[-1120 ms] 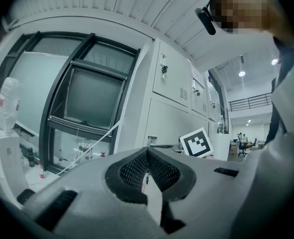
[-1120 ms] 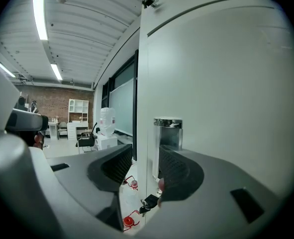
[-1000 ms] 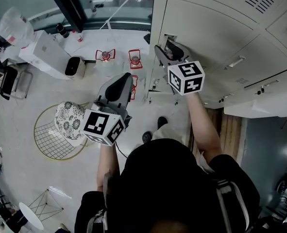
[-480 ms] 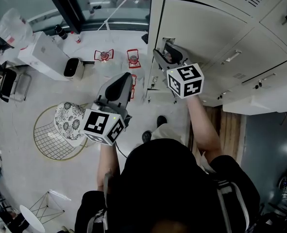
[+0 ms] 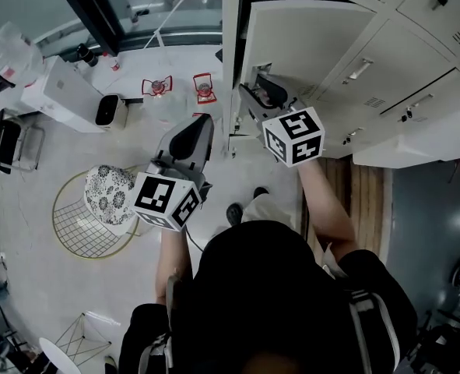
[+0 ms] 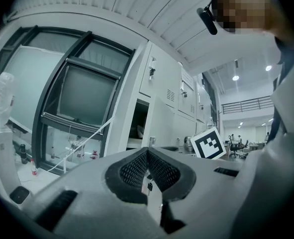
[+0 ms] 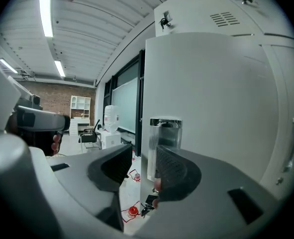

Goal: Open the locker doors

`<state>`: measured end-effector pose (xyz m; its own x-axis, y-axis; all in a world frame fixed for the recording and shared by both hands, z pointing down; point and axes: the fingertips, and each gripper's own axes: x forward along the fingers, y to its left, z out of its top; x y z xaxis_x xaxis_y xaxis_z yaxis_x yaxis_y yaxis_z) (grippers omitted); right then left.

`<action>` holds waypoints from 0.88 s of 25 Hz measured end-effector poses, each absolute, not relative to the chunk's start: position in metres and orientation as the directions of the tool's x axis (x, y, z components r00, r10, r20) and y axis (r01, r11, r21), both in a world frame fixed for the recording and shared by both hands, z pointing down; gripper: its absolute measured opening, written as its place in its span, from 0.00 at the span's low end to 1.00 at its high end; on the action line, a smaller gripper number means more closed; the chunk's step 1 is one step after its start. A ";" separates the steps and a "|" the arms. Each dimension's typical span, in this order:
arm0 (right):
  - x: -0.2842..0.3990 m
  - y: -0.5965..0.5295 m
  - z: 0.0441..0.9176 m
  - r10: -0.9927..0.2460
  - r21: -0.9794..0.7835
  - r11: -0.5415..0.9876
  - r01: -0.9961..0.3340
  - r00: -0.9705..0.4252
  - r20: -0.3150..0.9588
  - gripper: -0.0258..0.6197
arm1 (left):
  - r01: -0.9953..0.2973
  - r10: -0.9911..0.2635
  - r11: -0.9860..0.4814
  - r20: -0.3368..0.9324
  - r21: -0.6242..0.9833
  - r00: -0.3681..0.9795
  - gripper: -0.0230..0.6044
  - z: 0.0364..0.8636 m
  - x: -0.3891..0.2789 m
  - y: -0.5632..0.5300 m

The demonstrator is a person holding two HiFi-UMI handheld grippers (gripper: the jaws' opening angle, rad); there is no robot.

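Observation:
In the head view my right gripper (image 5: 259,86) is at the chrome handle (image 5: 264,72) on the free edge of a pale locker door (image 5: 307,37). That door stands ajar, with a dark gap above it. In the right gripper view the jaws (image 7: 144,163) stand close together around the door (image 7: 211,108) edge just under the handle (image 7: 165,126). My left gripper (image 5: 192,131) hangs in the air left of the lockers, away from them. It is shut with nothing in it, and its tips (image 6: 147,164) meet.
More shut locker doors (image 5: 385,68) fill the upper right, and a white panel (image 5: 416,142) juts out at the right. On the floor are a wire chair with a patterned cushion (image 5: 105,201), small red stands (image 5: 205,88), a white box (image 5: 54,92) and my shoe (image 5: 235,213).
The locker door has swung outward and the dark gap along its top has widened. My right gripper came back with the handle. The left gripper has barely moved.

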<state>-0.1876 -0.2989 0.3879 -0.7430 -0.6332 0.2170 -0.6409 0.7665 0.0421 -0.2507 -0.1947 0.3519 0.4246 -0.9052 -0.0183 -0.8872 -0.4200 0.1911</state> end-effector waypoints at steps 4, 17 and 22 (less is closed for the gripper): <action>-0.177 -0.285 0.387 -0.643 0.041 0.758 -0.651 -0.736 0.212 0.26 | -0.876 -0.893 -0.444 -0.017 0.189 0.449 0.06 0.352 -0.239 -0.193; -0.150 -0.262 0.386 -0.650 0.034 0.752 -0.658 -0.733 0.200 0.21 | -0.861 -0.875 -0.478 -0.008 0.173 0.484 0.06 0.349 -0.201 -0.189; -0.142 -0.254 0.387 -0.642 0.026 0.759 -0.650 -0.742 0.193 0.21 | -0.869 -0.882 -0.465 -0.001 0.172 0.472 0.06 0.350 -0.195 -0.182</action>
<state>-0.1420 -0.2540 0.3866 -0.7421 -0.6418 0.1931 -0.6500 0.7595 0.0259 -0.1950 -0.1823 0.3498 0.4717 -0.8818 -0.0007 -0.8685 -0.4647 0.1723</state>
